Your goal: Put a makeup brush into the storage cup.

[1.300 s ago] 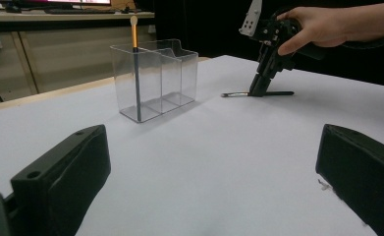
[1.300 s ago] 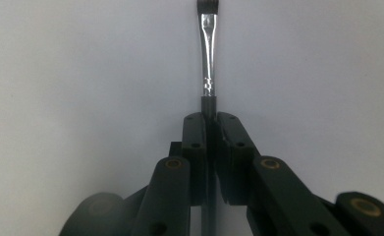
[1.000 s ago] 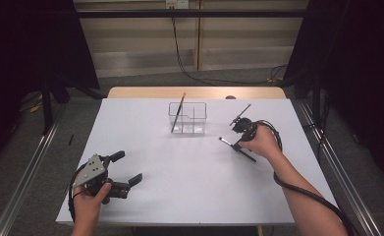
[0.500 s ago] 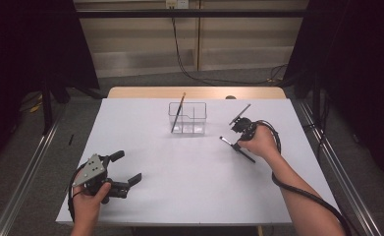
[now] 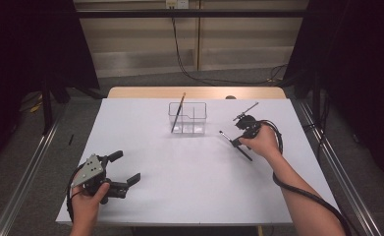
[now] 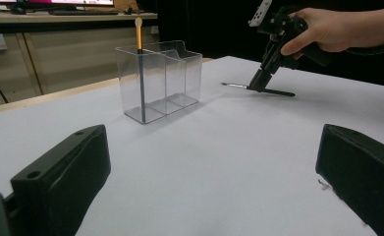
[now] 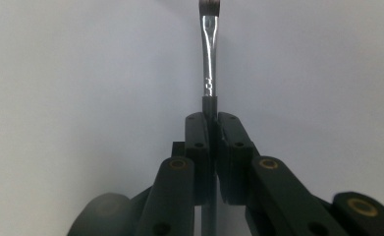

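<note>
Tool on the left (image 5: 123, 169) first: it rests low on the near left part of the white table (image 5: 189, 196), jaws spread wide with nothing between them, in the person's left hand (image 5: 89, 199). Its place matches the pictures from a second ago, so it looks to be waiting.

Moving right, the clear organizer (image 5: 187, 118) stands at the far middle of the table, split into compartments. One yellow-handled brush (image 5: 178, 112) already leans in its left compartment, the tip poking up over the rim; the other compartments seem vacant, though the clear walls make that hard to read.

Further right, the right tool (image 5: 237, 142) is clamped shut on a thin dark-handled brush (image 5: 227, 135). The right gripper view shows both pads pinched on the handle just behind the silver ferrule (image 7: 208, 54), bristles pointing away. From the left gripper view, the brush lies nearly level, on or barely above the table and well apart from the organizer.

Against the earlier pictures almost nothing has shifted: the right hand (image 5: 263, 142) sits where it was and the brush is no higher. The grip therefore appears settled with the lift not begun. Probably next comes raising the brush, tipping it upright and carrying it left to a free compartment.
</note>
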